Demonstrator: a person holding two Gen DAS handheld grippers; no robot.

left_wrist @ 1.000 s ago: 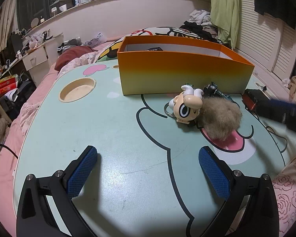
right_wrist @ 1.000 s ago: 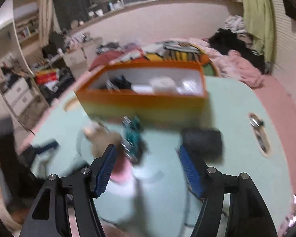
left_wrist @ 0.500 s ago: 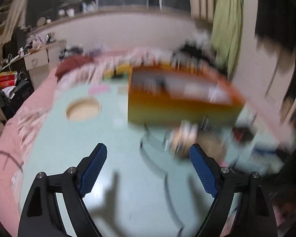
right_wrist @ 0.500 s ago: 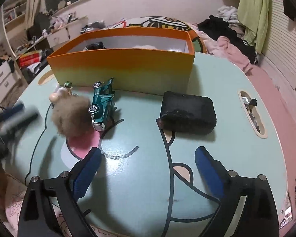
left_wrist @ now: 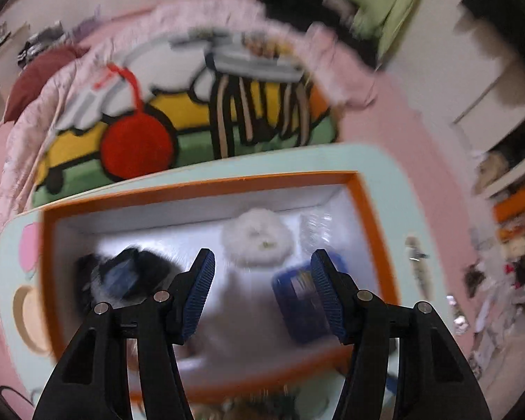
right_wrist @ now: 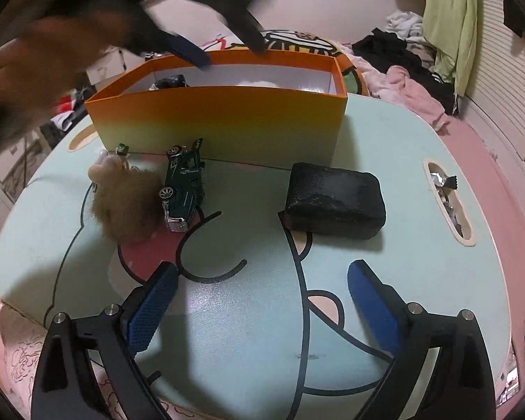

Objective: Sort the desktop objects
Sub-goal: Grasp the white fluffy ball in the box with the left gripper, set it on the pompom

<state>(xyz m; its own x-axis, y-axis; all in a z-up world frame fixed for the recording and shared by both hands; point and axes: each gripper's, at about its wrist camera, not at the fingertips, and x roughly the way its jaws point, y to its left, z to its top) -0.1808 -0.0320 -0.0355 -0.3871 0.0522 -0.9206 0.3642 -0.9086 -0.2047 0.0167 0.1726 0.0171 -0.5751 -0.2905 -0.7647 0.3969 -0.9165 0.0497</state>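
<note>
**Mia:** Why are the left tongs (left_wrist: pixel 262 294) up over the orange box (left_wrist: pixel 206 187)?

**Ben:** The box is where the sorted things go. It sits at the far edge of the counter (right_wrist: pixel 385 147). The left tongs point down into it. Their jaws have just been closing, and nothing sits between them, so they are loose and hold nothing.

**Mia:** What is in the box already?

**Ben:** A white fluffy ball (left_wrist: pixel 257 238) by the far wall, a blue thing (left_wrist: pixel 297 301) near the right wall, and a dark thing (left_wrist: pixel 129 273) on the left. The picture is smeared, so I can't say just what the dark one is.

**Mia:** And the right tongs (right_wrist: pixel 262 304)?

**Ben:** They hang over the near side of the counter. Their jaws have just been opening and stand wide, with nothing in them. I think they are getting ready to pick something.

**Mia:** What's left to sort?

**Ben:** A brown furry toy (right_wrist: pixel 126 199) and a green toy car (right_wrist: pixel 182 189), touching, just in front of the box near its left corner. A black pouch (right_wrist: pixel 336 204) lies apart, toward the right. The pouch is nearest the right tongs, so that may be next.
</note>
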